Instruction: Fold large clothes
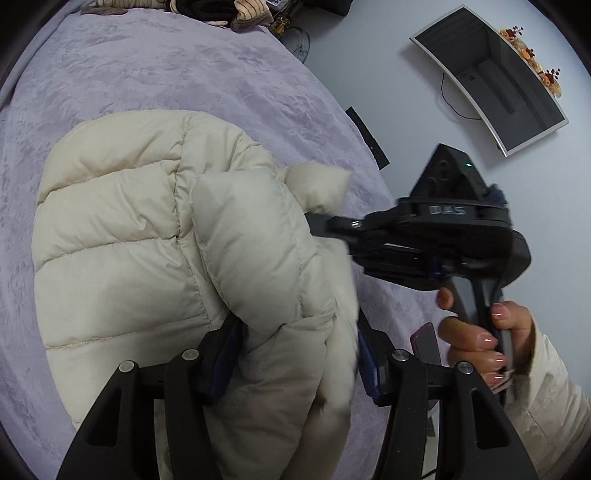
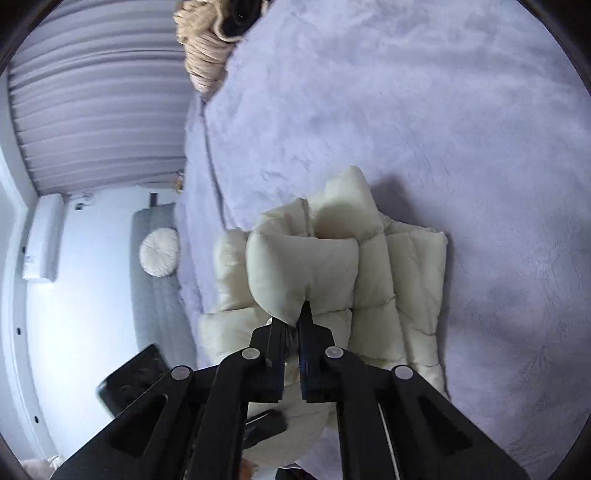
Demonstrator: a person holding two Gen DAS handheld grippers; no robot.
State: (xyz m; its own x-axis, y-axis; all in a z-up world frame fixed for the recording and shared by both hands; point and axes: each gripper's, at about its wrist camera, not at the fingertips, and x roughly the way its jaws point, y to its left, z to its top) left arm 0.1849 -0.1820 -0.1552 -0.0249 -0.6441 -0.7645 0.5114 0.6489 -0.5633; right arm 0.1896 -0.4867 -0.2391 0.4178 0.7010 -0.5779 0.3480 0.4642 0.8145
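A cream puffer jacket [image 1: 122,236] lies bunched on the lavender bed cover [image 1: 166,74]. My left gripper [image 1: 299,332] stands half apart at the jacket's near edge. A thick fold fills the gap and touches both pads, so the gripper is shut on it. My right gripper [image 2: 293,317] is shut on a puffy flap of the jacket [image 2: 303,266] and holds it up above the rest. In the left wrist view the right gripper [image 1: 321,221] comes in from the right, a hand [image 1: 476,332] on its handle. Its tips are hidden behind the raised fold.
A heap of striped and dark clothes [image 1: 247,14] lies at the bed's far edge. A dark screen [image 1: 491,81] stands out against the pale surface to the right. A phone [image 1: 424,343] lies near the hand. A grey bench with a round cushion [image 2: 159,251] stands beside the bed.
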